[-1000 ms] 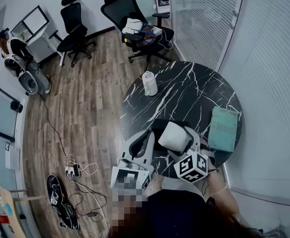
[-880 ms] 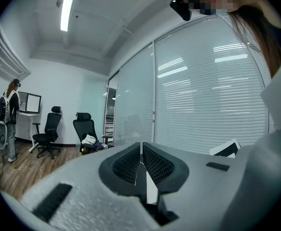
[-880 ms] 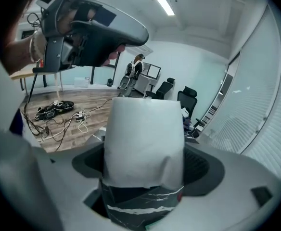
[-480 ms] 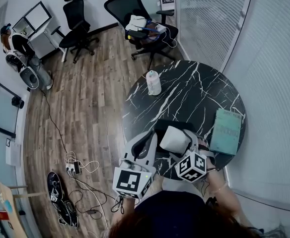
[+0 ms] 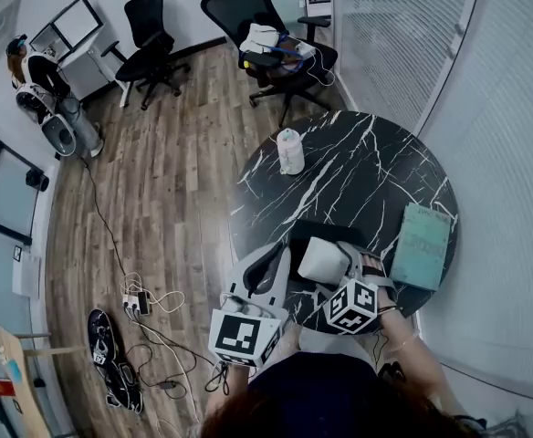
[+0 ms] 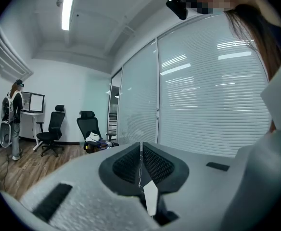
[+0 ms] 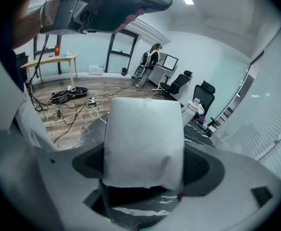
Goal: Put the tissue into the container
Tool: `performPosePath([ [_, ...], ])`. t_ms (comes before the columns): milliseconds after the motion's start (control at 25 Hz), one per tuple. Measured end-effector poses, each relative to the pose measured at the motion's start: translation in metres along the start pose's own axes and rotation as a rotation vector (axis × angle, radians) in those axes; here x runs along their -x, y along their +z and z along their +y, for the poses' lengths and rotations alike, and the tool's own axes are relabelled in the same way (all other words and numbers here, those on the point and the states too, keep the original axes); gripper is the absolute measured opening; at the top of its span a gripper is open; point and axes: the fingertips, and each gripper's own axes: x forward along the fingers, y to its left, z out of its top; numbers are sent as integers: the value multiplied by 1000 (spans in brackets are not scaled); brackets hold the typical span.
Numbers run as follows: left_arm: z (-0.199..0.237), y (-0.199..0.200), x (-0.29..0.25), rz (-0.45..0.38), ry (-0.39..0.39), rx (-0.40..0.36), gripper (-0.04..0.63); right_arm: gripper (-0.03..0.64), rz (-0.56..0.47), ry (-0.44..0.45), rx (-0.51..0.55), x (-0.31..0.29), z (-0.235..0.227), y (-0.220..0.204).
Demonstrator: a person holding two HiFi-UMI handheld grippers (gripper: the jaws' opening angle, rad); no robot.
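My right gripper [image 5: 329,270] [image 7: 145,165] is shut on a white block of tissue [image 5: 322,258] [image 7: 144,141], which stands up between its jaws near the front edge of the round black marble table [image 5: 358,167]. A dark box-like container [image 5: 305,234] lies just under and beyond the tissue, mostly hidden. My left gripper [image 5: 273,254] [image 6: 141,151] hangs at the table's front left edge with its jaws pressed together. A small white scrap [image 6: 150,198] sits at their base.
A white canister [image 5: 290,151] [image 7: 194,105] stands at the table's far left. A teal book [image 5: 422,245] lies at the right edge. Office chairs [image 5: 266,26], cables [image 5: 148,304] on the wood floor, a person [image 5: 31,80] at a desk and blinds to the right surround the table.
The head view has shifted a little. Both grippers stay at the table's front edge, and the tissue remains in the right gripper.
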Motion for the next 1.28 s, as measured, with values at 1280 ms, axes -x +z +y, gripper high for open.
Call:
performPosePath([
  [1280,18,-24,-18,83,56,44,38,434,102,218,108,-47,20,-30],
])
